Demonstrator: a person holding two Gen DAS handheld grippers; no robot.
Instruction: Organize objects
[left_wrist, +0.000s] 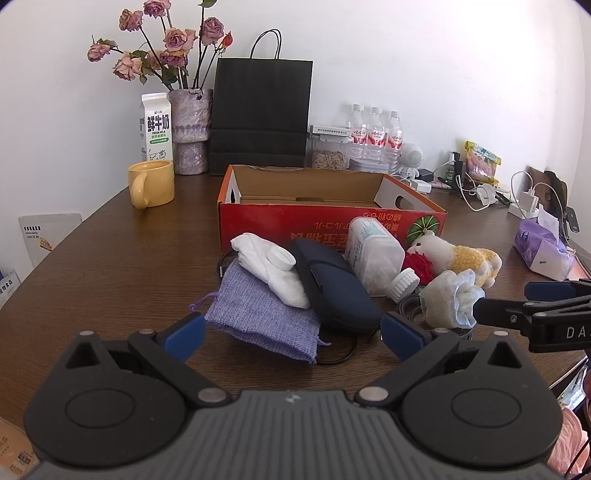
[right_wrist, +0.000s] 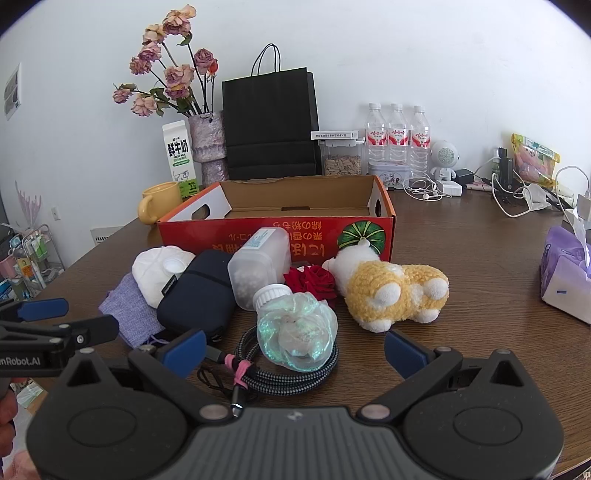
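Note:
An empty red cardboard box (left_wrist: 325, 225) (right_wrist: 273, 232) stands on the brown table. In front of it lies a pile: a purple cloth pouch (left_wrist: 262, 317) (right_wrist: 129, 314), a white mask (left_wrist: 273, 273) (right_wrist: 155, 273), a dark blue case (left_wrist: 340, 291) (right_wrist: 195, 295), a plastic bottle (left_wrist: 373, 254) (right_wrist: 258, 266) on its side, a red flower (right_wrist: 314, 280), a plush sheep (left_wrist: 461, 258) (right_wrist: 391, 288), a crumpled bag (left_wrist: 450, 299) (right_wrist: 299, 332) and a coiled cable (right_wrist: 291, 376). My left gripper (left_wrist: 291, 332) is open just short of the pouch. My right gripper (right_wrist: 295, 347) is open around the bag, not touching.
At the back stand a yellow mug (left_wrist: 151, 184), a milk carton (left_wrist: 157, 127), a vase of dried roses (left_wrist: 192, 129), a black paper bag (left_wrist: 258, 118) and water bottles (right_wrist: 397, 136). A tissue pack (right_wrist: 569, 277) and chargers with cords (right_wrist: 517, 199) lie at right.

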